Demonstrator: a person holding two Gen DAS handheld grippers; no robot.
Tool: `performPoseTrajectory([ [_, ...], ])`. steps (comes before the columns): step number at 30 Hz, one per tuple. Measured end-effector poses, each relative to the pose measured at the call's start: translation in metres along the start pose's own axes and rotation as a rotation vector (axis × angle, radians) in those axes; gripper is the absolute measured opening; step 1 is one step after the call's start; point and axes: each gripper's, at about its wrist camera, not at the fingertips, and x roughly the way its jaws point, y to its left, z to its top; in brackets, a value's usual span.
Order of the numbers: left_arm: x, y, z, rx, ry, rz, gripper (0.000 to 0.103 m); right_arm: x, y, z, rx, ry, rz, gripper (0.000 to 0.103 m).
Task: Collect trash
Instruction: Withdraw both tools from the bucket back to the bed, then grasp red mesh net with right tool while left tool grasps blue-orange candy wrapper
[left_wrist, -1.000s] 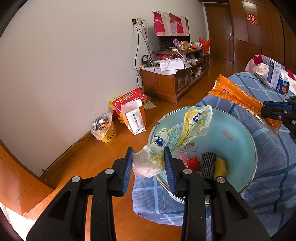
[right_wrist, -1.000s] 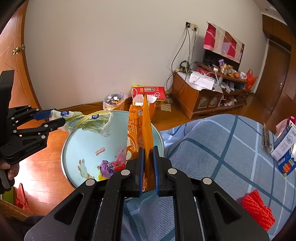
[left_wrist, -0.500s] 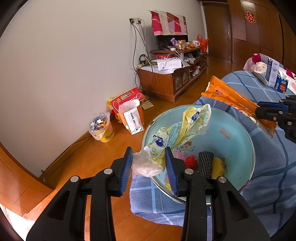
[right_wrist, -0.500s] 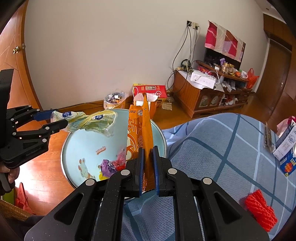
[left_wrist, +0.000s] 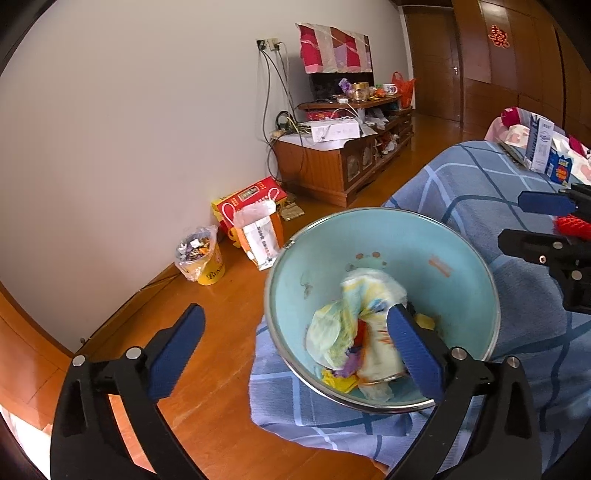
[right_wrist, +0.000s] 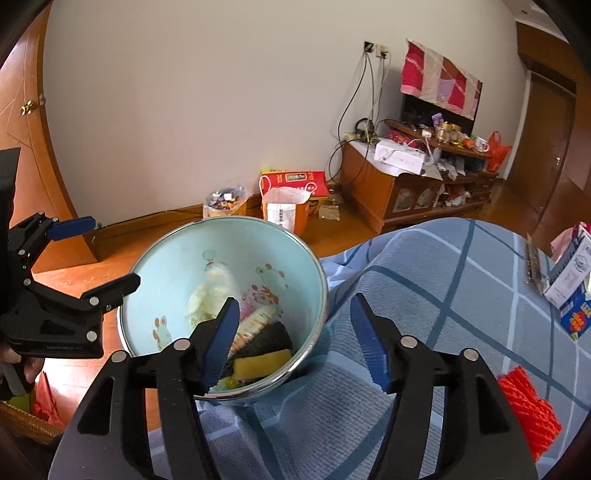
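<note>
Both grippers stand wide open and hold nothing. In the left wrist view the left gripper (left_wrist: 295, 350) fills the lower half of the frame, its left finger over the wooden floor (left_wrist: 207, 332) and its right finger low inside the pale blue basin (left_wrist: 461, 254), beside a crumpled pale wrapper (left_wrist: 354, 325) that lies in the basin's middle. In the right wrist view the right gripper (right_wrist: 295, 341) spans the basin's near right rim: its left finger hangs over the basin's contents and its right finger over the blue checked bedcover (right_wrist: 443, 266). The basin sits at centre frame in both views, on the edge of the bedcover, and holds the gathered trash: wrappers, a dark ribbed piece (right_wrist: 271, 336) and a yellow sponge-like piece (right_wrist: 258, 365) at its near side. Judging from the empty, spread fingers above the pile, the step in hand is the release into the basin, and it looks complete. A red netted item (right_wrist: 528, 413) lies on the bedcover at the lower right of the right wrist view, well apart from the basin, so the next move probably calls for the right gripper to swing right and down, straddle the soft mesh and close gently. Cartons (right_wrist: 572, 280) stand at the right edge; whether they count as trash cannot be told.
</note>
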Motion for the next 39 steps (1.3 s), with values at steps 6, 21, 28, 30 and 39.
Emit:
performPoseTrajectory([
  [6,0.007,-0.006,-0.001,0.010,0.040,-0.019,0.097,-0.013,-0.005,-0.004,0.000,-0.020,-0.030,0.069],
  [21,0.007,-0.051,0.007,0.080,0.037,-0.059,0.097,-0.069,-0.070,-0.045,0.090,-0.039,-0.177,0.074],
  [28,0.008,-0.102,0.024,0.122,0.008,-0.104,0.097,-0.096,-0.142,-0.081,0.226,-0.024,-0.312,0.075],
  [30,0.008,-0.116,0.031,0.129,0.002,-0.122,0.097,-0.099,-0.161,-0.090,0.252,-0.009,-0.340,0.075],
  [39,0.011,-0.165,0.046,0.155,-0.028,-0.156,0.097,-0.087,-0.187,-0.106,0.265,0.069,-0.325,0.074],
])
